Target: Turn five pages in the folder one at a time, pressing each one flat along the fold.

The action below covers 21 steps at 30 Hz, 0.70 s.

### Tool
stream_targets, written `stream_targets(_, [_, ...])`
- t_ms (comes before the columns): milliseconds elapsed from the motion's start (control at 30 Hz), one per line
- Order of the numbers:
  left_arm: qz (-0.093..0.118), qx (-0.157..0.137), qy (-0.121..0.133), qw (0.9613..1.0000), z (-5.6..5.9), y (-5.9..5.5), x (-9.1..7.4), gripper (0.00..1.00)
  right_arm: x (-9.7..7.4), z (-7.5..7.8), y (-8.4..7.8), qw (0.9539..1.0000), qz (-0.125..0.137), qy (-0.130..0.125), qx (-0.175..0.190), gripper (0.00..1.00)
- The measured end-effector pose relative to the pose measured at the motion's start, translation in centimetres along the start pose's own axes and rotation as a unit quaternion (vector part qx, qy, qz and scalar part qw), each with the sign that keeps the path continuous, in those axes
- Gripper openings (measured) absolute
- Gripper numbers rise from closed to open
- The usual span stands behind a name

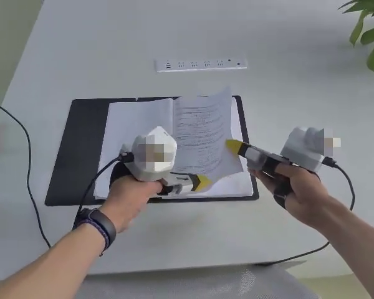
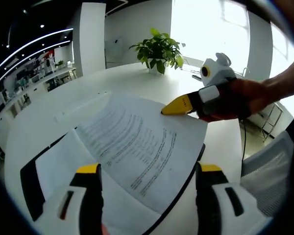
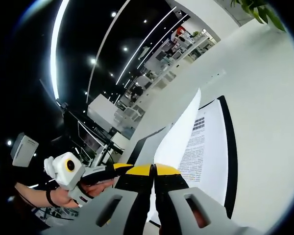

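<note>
White table (image 1: 299, 81), open folder (image 1: 81, 156); mid-turn, page (image 1: 202, 134) raised over right half, edge clamped in right gripper (image 1: 232, 145), left gripper (image 2: 149, 168) gaping by folder's near edge. Calls next for swinging page left, releasing, pressing along fold (image 1: 173, 118).

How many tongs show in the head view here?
2. The right tongs, shut on the lifted page's right edge; the left tongs, open, at the folder's bottom edge.

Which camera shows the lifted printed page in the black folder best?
The left gripper view: the lifted white printed paper page faces it, text lines visible, right gripper at its edge. The head view shows the page smaller, from above; the right gripper view sees the page nearly edge-on.
</note>
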<state>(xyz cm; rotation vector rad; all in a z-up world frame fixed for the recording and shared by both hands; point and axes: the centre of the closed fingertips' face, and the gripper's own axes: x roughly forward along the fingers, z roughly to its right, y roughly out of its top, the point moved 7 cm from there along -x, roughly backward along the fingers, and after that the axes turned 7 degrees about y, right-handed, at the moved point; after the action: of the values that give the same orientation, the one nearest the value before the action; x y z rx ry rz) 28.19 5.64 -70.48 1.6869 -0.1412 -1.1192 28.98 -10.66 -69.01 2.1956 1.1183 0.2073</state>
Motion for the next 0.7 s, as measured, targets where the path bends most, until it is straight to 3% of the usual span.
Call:
stream_targets(367, [0.009,-0.016,0.027,0.9995,-2.5,-1.2,-3.1,0.78,2.0,-1.9,0.5,0.9996,-0.007,0.021,-0.016,0.0])
stream_targets(700, [0.016,-0.031,0.053,0.998,-5.2,-2.4,-5.6,0.78,5.4,-4.7,0.4,0.9975,-0.025,0.056,-0.035,0.0])
